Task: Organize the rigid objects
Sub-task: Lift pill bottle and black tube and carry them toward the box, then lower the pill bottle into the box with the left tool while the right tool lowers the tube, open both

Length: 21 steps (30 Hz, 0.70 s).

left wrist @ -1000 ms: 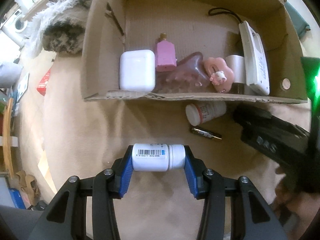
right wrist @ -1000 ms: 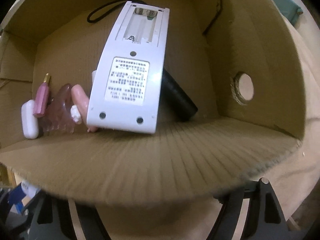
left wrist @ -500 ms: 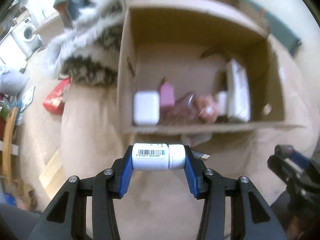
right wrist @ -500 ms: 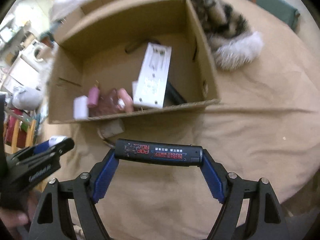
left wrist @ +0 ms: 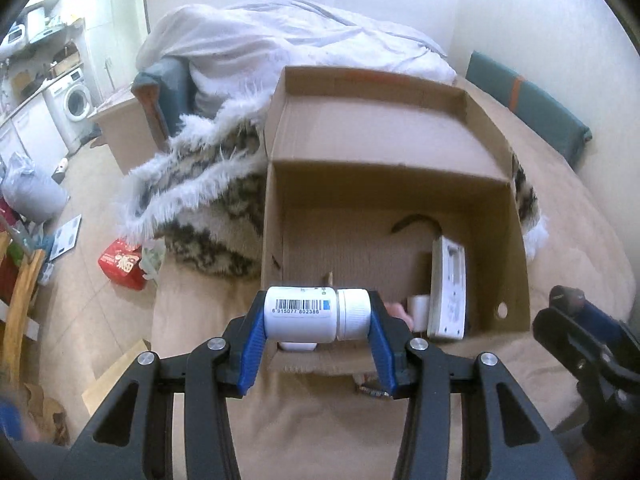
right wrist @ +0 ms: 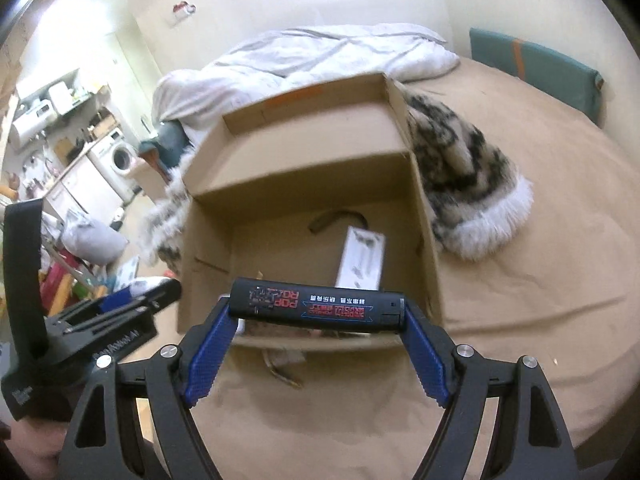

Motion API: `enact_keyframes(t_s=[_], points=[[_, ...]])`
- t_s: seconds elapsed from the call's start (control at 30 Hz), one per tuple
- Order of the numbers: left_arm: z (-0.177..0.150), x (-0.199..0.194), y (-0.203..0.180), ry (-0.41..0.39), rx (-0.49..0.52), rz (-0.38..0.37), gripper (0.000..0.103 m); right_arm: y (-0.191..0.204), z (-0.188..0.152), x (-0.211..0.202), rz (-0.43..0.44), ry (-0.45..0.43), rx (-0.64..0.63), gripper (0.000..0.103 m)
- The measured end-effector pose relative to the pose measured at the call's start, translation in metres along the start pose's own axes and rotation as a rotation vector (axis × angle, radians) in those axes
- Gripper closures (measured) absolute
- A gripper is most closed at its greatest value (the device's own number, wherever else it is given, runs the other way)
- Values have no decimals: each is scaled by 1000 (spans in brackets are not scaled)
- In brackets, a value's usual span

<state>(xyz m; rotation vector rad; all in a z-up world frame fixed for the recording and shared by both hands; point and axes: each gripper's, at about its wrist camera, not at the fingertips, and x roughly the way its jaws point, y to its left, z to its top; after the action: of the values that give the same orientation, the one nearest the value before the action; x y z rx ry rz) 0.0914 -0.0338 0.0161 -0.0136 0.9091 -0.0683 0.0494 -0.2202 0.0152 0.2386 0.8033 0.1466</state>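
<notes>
1. The left gripper [left wrist: 316, 316] is tilting downward above the bed [left wrist: 580, 216], clamping a white bottle [left wrist: 316, 314] sideways.
2. The right gripper [right wrist: 316, 308] is angling down likewise, pinching a black lighter [right wrist: 316, 306] end to end.
3. Beyond both, an open cardboard box [left wrist: 400, 184] is holding a white remote [left wrist: 448, 288] by its right wall.
4. A furry blanket [right wrist: 468, 184] is lying against the box's far sides.

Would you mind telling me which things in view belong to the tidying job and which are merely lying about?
Part of the job:
- white pill bottle, held in the left tongs
- black lighter, held in the right tongs
- cardboard box
- white remote in the box

Lying about:
- fluffy patterned blanket
- white duvet
- washing machine
- red packet on the floor
</notes>
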Motion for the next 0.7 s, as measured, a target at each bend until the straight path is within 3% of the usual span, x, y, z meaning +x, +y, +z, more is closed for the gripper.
enact_keyframes(t_s=[0.23, 0.4, 0.53, 0.7], points=[[31, -1, 2, -35, -14, -9, 60, 14, 27, 15, 15, -30, -37, 17], [47, 20, -1, -24, 10, 5, 60, 13, 50, 38, 5, -13, -63, 17], [44, 49, -1, 26, 24, 9, 60, 5, 55, 68, 27, 69, -45, 17], [25, 69, 2, 44, 33, 19, 60, -9, 33, 96, 11, 157, 24, 17]])
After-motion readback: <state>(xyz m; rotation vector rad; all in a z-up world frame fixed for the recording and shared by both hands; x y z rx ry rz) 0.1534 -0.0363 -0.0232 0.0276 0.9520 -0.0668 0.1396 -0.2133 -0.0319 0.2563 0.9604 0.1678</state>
